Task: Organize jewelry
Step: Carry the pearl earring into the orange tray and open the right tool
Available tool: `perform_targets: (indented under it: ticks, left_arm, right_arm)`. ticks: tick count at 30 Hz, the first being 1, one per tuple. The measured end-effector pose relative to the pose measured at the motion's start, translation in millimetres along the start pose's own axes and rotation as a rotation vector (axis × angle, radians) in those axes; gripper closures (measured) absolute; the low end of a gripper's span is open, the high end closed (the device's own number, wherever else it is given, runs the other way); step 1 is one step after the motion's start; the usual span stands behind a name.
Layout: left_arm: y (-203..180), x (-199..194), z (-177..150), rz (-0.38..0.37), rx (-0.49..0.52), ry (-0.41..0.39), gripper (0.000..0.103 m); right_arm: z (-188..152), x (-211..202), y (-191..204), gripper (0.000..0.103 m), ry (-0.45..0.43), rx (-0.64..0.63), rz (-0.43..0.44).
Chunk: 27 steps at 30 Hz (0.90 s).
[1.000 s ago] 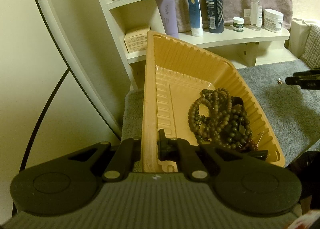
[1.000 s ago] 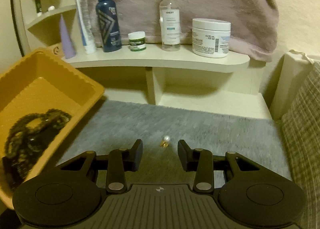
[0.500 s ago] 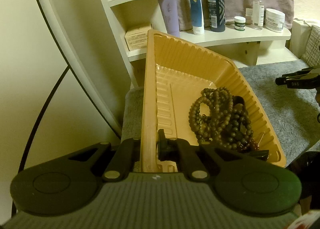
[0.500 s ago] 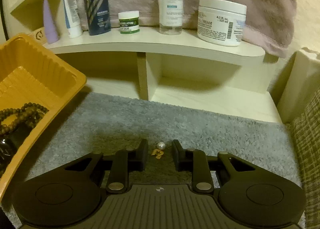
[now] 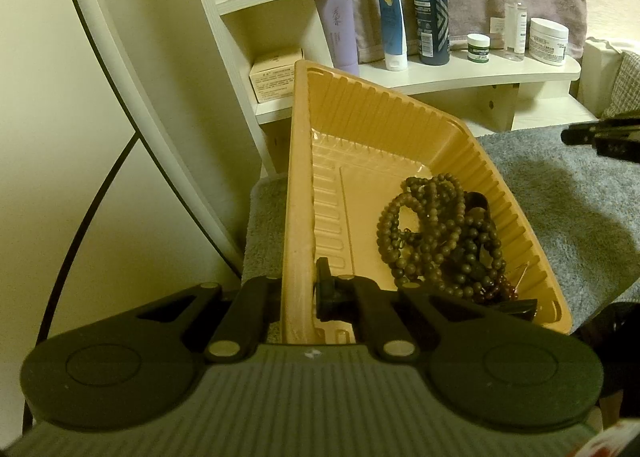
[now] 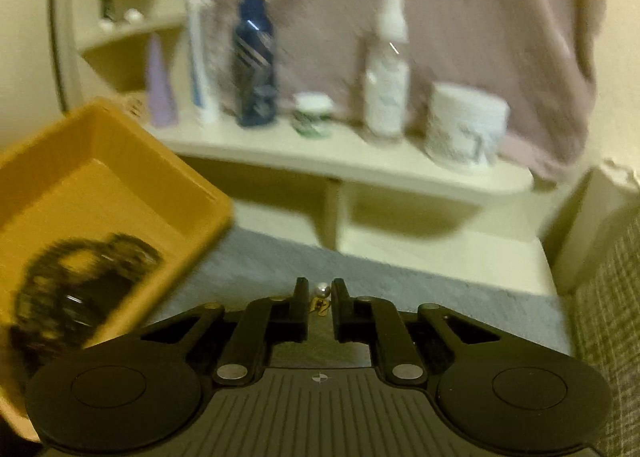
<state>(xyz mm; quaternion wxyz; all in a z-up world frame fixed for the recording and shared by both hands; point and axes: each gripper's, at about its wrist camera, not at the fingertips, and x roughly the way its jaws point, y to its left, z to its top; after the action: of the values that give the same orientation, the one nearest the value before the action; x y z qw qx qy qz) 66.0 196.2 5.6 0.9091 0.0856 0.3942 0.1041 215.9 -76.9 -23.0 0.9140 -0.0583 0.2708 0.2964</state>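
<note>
Grey mat (image 6: 400, 281): left hand-held gripper (image 5: 298, 293) clamps tray (image 5: 400, 113) rim; right hand-held gripper (image 6: 319, 297), just closing, pinches pearl earring (image 6: 322, 291).

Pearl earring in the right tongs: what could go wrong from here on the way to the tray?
1. The pearl earring sits at the very tips of the right tongs, which have just been closing on it; it could slip out onto the grey mat.
2. The left tongs pinch only the rim of the tilted yellow tray; a bump might spill the bead strands.
</note>
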Motion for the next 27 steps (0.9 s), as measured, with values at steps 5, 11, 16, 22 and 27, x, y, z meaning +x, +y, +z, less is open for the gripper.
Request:
perform_targets:
  ticks: [5, 11, 16, 22, 27]
  left_arm:
    - [0, 0, 0, 0.0, -0.001, 0.0, 0.099]
    - [0, -1, 0, 0.0, 0.0, 0.0, 0.099]
    - [-1, -2, 0, -0.001, 0.002, -0.002, 0.099]
    - [-1, -3, 1, -0.002, 0.003, -0.006, 0.099]
    - [-1, -4, 1, -0.005, 0.003, -0.01, 0.099]
  right_arm:
    - [20, -24, 37, 0.092, -0.037, -0.044, 0.133]
    - [26, -35, 84, 0.092, -0.039, -0.141, 0.277]
    - [25, -32, 106, 0.092, -0.032, -0.183, 0.339]
    - [25, -34, 111, 0.092, -0.037, -0.211, 0.374]
    - [26, -33, 114, 0.092, -0.013, -0.216, 0.405]
